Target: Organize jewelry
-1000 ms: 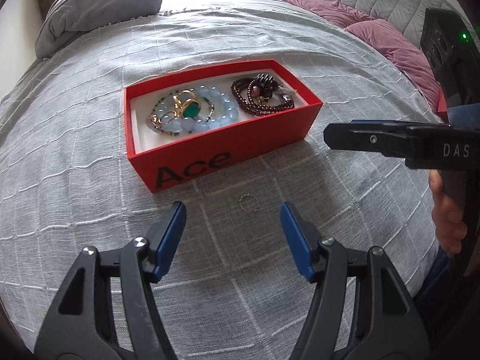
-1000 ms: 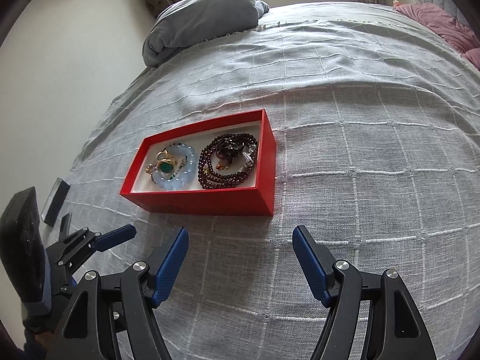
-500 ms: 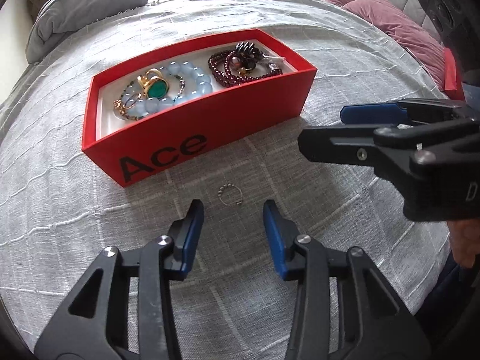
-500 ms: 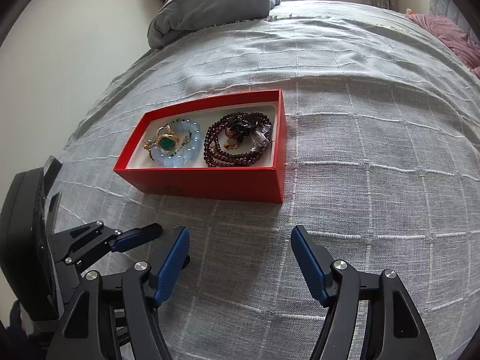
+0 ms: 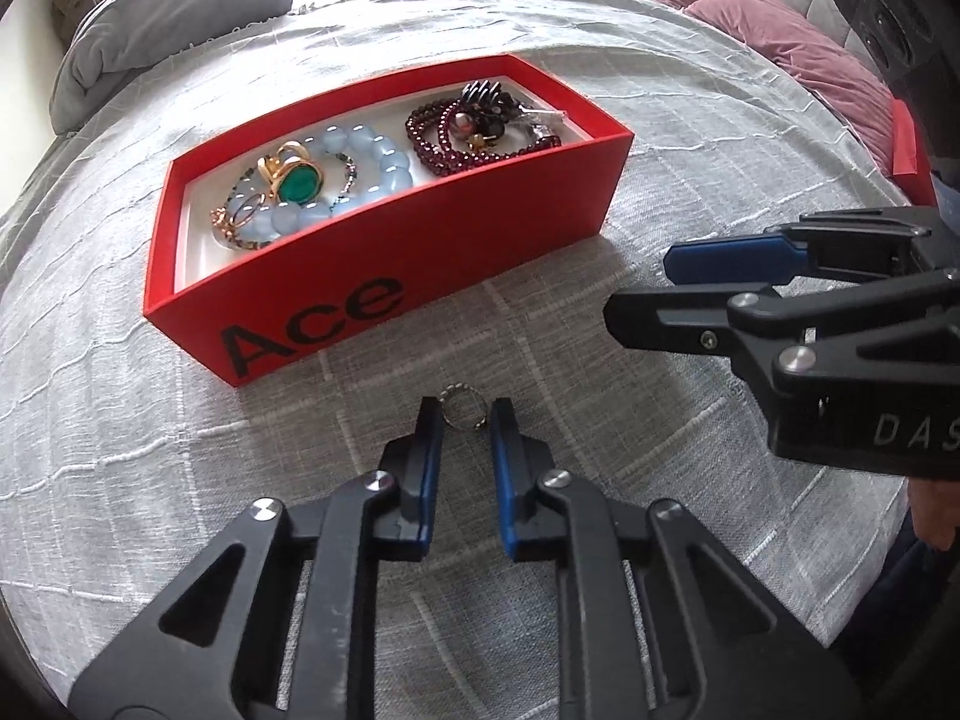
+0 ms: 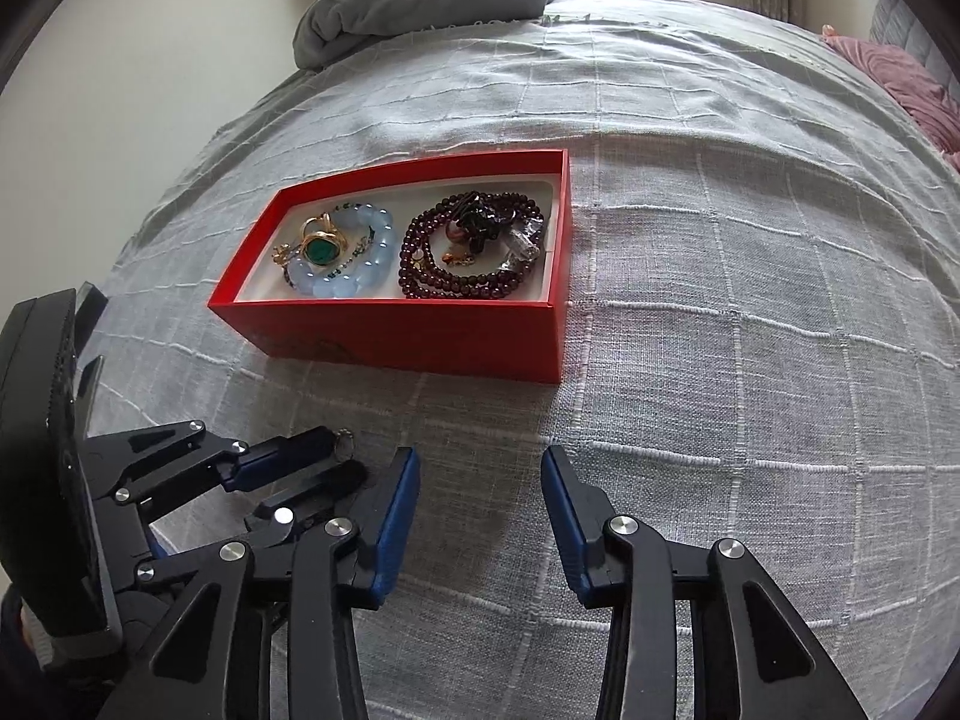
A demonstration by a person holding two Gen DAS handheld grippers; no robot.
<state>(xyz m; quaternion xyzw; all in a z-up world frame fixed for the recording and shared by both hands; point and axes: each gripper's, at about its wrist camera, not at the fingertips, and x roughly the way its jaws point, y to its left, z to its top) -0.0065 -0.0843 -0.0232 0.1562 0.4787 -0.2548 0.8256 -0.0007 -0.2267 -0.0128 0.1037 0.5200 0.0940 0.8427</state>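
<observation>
A wide bed under a pale grey coverlet woven with a raised white grid fills the view. Near its middle sits a long red cardboard box printed "Ace" in black on its near wall, flat on the cloth. Just off the box at about 6 o'clock a small silvery beaded ring lies on the coverlet. Away at 11 o'clock a rumpled grey pillow lies on the bed, and at 2 o'clock two mauve velvet cushions lie along the far edge.
</observation>
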